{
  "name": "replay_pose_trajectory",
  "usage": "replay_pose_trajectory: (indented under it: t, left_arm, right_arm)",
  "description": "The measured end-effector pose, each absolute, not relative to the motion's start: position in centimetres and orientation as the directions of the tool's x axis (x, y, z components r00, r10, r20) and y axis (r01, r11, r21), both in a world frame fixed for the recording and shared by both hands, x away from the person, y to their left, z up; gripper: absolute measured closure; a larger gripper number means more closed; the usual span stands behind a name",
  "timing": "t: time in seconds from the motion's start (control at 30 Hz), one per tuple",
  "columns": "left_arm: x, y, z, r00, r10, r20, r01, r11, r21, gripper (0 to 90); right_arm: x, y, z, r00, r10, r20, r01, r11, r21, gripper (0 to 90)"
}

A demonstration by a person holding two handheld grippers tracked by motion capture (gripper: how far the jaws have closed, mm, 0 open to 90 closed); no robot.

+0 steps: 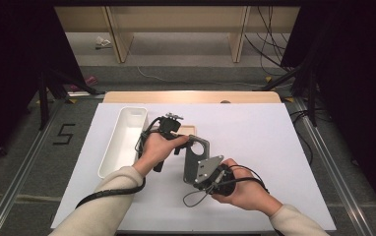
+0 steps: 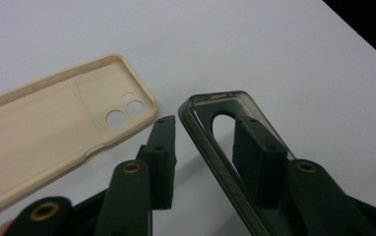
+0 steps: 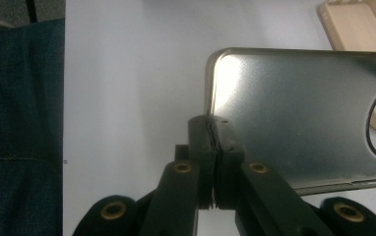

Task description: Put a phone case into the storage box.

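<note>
White tabletop (image 1: pixel 255 147), dark curtained surroundings

White tray (image 1: pixel 122 140) (seemingly empty) left of beige phone case (image 2: pixel 53 128).

White tray (image 1: pixel 122 140) left; table's (image 1: pixel 274 147) right free.

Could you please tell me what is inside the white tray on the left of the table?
The white tray looks empty in the high view: only its bare white floor shows. The left hand and its gripper cover a little of its right rim.
</note>
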State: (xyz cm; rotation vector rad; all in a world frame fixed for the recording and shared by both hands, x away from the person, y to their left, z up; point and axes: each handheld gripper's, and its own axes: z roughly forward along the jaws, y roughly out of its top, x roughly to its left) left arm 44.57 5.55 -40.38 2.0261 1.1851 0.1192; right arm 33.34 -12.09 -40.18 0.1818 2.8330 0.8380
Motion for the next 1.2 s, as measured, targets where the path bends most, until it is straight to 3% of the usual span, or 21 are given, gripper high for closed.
replay_pose_trajectory:
  t: [0.47, 0.73, 0.93, 1.2]
  left_arm:
    - [44.7, 5.4, -40.2, 0.5, 0.78, -0.376, 0.762, -0.19, 0.619, 72.4]
    - [44.2, 5.1, -39.4, 0.495, 0.781, -0.382, 0.748, -0.16, 0.644, 79.9]
    - [43.8, 4.8, -38.9, 0.525, 0.782, -0.336, 0.708, -0.183, 0.682, 86.4]
    - [43.9, 5.0, -39.1, 0.508, 0.784, -0.356, 0.72, -0.161, 0.675, 86.0]
  right_arm:
    - [33.2, -11.8, -40.3, -0.977, 0.152, -0.152, 0.047, 0.841, 0.539, 89.1]
    - [33.1, -11.5, -40.5, -0.976, 0.151, -0.155, 0.048, 0.847, 0.529, 89.2]
    - [33.2, -11.4, -40.7, -0.974, 0.155, -0.165, 0.049, 0.855, 0.516, 89.3]
    - [33.1, -11.3, -40.7, -0.972, 0.157, -0.175, 0.049, 0.863, 0.503, 89.4]
